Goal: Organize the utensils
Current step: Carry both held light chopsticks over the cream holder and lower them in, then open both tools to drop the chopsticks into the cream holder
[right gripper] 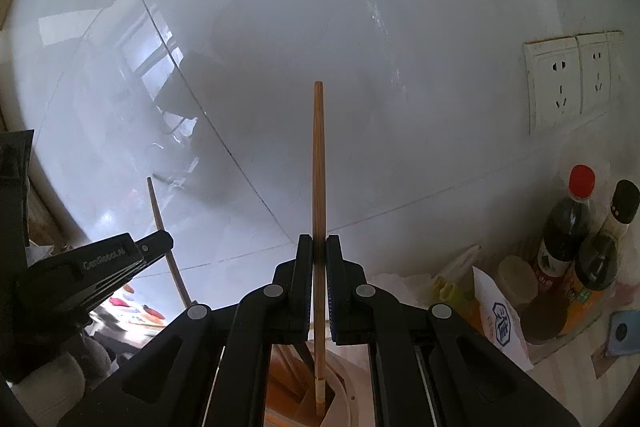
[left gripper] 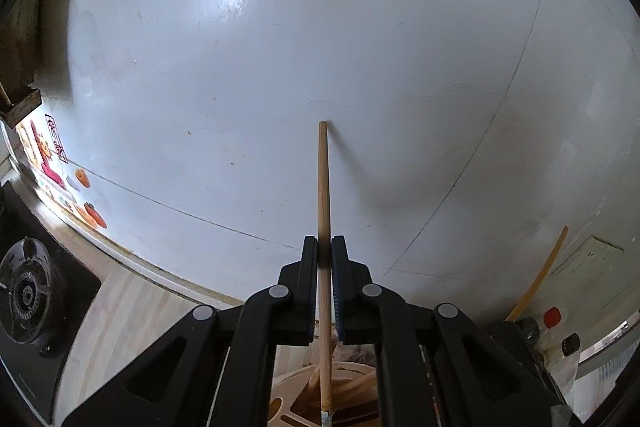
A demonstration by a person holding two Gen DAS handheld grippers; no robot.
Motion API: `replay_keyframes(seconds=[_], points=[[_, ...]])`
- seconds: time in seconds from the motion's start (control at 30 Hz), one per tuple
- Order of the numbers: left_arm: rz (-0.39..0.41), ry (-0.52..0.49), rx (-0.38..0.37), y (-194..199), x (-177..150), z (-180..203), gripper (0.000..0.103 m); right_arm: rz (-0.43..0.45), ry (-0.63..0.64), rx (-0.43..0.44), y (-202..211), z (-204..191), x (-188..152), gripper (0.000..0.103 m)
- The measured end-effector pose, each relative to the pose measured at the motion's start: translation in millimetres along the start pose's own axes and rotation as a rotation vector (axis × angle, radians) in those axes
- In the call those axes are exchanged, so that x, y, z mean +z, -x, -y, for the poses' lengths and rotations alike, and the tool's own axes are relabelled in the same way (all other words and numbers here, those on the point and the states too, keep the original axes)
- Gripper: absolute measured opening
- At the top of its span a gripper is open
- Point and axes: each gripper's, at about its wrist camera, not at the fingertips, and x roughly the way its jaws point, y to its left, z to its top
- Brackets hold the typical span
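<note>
Both tongs, left [left gripper: 324, 247] and right [right gripper: 319, 245], each pinch a chopstick [left gripper: 323, 183] [right gripper: 318, 163] above a holder [right gripper: 344, 379]. Bottles [right gripper: 564, 235], sockets [right gripper: 556, 83] stand right; "GenRobot.AI" marks the left tongs.

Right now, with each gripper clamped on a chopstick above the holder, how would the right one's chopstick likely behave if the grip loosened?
The chopstick looks like thin, straight wood, so probably stiff and light. Its round, smooth shaft could slip down between the right gripper pads. Its lower end is already at the holder, so it would likely drop in, then lean.
</note>
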Motion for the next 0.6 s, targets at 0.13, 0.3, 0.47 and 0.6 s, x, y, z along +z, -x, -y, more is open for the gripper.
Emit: replay_keyframes(seconds=[0.13, 0.3, 0.47, 0.6], points=[[-0.011, -0.004, -0.007, -3.6, -3.0, -1.9, 0.004, -0.007, 0.006, 0.013, -2.0, 0.5, 0.8, 0.007], [-0.017, 0.012, -0.018, -4.8, -4.8, -6.2, 0.004, -0.014, 0.015, 0.013, -4.7, 3.2, -5.8, 0.007], [0.056, 0.012, -0.049, 9.9, 7.9, 1.1, 0.004, -0.004, 0.007, 0.019, -2.0, 5.7, -1.4, 0.007], [0.086, -0.039, -0.034, 6.3, 8.6, 8.2, 0.004, 0.004, 0.025, 0.021, -0.2, 4.0, -2.8, 0.007]])
